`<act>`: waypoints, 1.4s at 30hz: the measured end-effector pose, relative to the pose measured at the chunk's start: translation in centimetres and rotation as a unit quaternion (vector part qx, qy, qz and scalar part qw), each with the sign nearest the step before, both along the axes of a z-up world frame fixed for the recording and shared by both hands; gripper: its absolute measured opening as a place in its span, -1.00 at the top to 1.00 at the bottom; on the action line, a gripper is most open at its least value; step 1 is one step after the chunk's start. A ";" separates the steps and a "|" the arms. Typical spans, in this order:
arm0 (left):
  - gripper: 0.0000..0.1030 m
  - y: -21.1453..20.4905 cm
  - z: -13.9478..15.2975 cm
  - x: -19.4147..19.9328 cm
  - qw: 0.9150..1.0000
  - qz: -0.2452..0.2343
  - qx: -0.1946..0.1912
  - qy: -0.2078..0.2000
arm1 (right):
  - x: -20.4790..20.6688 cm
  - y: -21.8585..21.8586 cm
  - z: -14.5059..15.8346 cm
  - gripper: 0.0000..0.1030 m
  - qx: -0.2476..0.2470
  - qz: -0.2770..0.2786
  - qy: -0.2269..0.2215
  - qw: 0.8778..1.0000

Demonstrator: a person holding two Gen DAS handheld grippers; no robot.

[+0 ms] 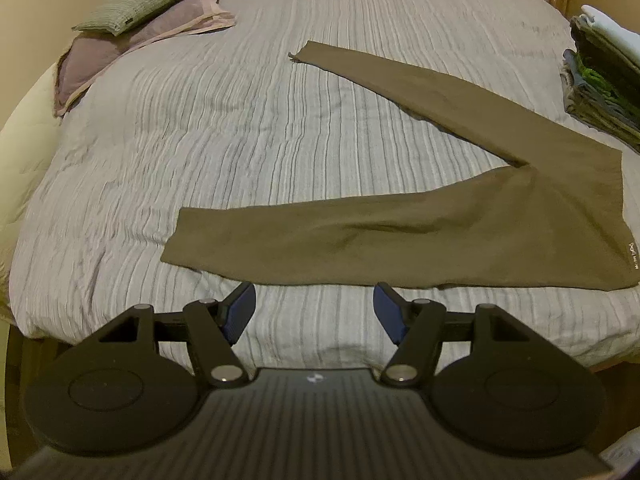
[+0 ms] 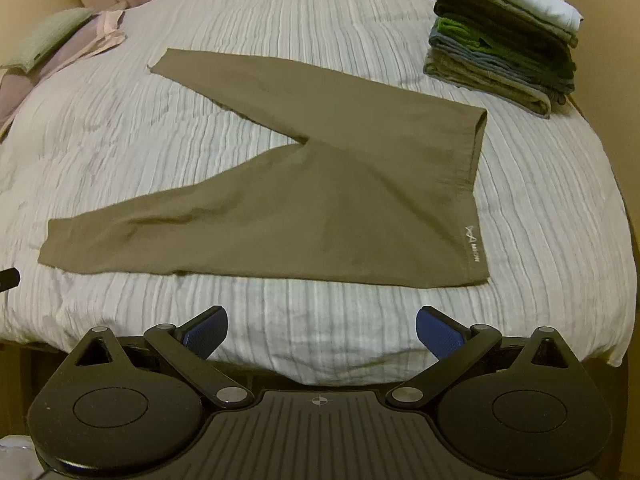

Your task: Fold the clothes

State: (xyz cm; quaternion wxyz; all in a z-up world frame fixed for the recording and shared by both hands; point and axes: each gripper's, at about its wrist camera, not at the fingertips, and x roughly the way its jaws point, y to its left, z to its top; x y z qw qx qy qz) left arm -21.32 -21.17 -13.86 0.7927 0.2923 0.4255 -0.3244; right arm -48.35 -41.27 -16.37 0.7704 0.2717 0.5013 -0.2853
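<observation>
- Olive-brown leggings (image 2: 304, 208) lie flat on the striped grey bedspread (image 2: 280, 4), legs splayed in a V; the waistband, with a small white logo, sits at right of centre in the right wrist view.
- Lower leg runs toward the left of the frame; its long near edge is just above my fingertips. Upper leg angles to the upper left, and bare bedspread fills the wedge between the two.
- My left gripper (image 1: 314, 312): jaws spread wide, holding nothing, hovering over the open strip of bedspread below the leggings' (image 1: 400, 244) near hem.
- My right gripper (image 2: 322, 334): jaws wide, empty, over the same bare strip.
- Stack of folded clothes (image 2: 500, 36) upper right, well apart from the waistband.
- Pillows (image 1: 132, 20) upper left; broad free bedspread between them and the leggings.
</observation>
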 end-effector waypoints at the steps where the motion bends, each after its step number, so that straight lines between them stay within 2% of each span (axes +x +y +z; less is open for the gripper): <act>1: -0.20 0.1 0.0 0.7 1.000 -0.004 0.001 0.000 | 0.6 0.2 0.0 -0.99 0.000 -0.003 0.000 1.000; 7: -0.20 0.3 0.0 5.6 1.000 -0.022 0.009 -0.005 | 4.4 2.0 0.1 -0.99 -0.002 -0.019 0.004 1.000; 12: -0.20 0.7 -0.1 9.3 0.999 -0.039 0.019 -0.008 | 7.4 3.9 0.6 -0.99 -0.022 -0.026 0.013 0.999; 21: -0.20 1.7 -0.8 13.4 0.997 -0.078 0.021 0.009 | 10.7 7.2 0.4 -0.99 -0.030 -0.051 0.028 0.998; 28: -0.20 4.2 -3.2 16.1 0.996 -0.071 0.041 0.023 | 10.8 8.4 -1.8 -0.99 -0.018 -0.084 0.060 0.995; 34: -0.20 5.2 -5.1 17.4 0.996 -0.064 0.059 0.036 | 9.1 8.2 -3.5 -0.99 -0.001 -0.115 0.080 0.990; 42: -0.20 3.3 -6.5 16.7 0.994 -0.081 0.056 0.055 | 7.1 6.1 -5.1 -0.99 0.015 -0.143 0.075 0.987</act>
